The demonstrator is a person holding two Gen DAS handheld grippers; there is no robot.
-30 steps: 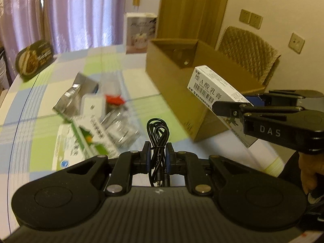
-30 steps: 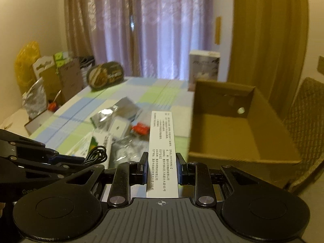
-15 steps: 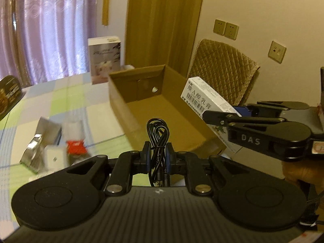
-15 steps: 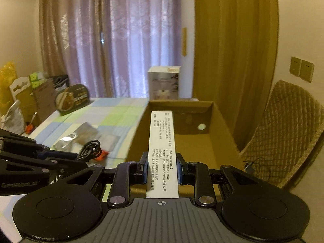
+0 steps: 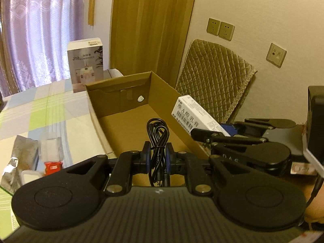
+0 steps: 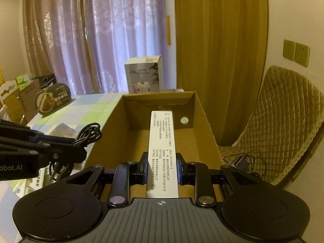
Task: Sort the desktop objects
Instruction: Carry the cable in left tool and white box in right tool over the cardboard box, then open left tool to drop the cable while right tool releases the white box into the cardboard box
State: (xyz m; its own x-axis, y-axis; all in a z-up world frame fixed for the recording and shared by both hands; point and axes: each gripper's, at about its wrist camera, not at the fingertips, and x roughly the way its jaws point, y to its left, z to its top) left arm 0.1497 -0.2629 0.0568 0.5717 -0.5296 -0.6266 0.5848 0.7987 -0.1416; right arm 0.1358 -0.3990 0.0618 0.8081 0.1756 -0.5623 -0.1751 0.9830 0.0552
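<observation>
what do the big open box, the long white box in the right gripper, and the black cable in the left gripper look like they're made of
Open box: plain brown cardboard, matte, with folded flaps and raw-cut edges, probably corrugated.
Long white box: thin printed paperboard by its sharp folds and barcode; the finish looks smooth.
Black cable: coiled wire in a slightly shiny jacket, likely rubber or plastic, with a metal plug tip.

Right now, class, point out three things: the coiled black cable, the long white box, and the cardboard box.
coiled black cable (image 5: 158, 133), left wrist view, on its looped upper part.
long white box (image 6: 163, 141), right wrist view, on its printed top face.
cardboard box (image 6: 113, 129), right wrist view, on its left inner wall.
</observation>
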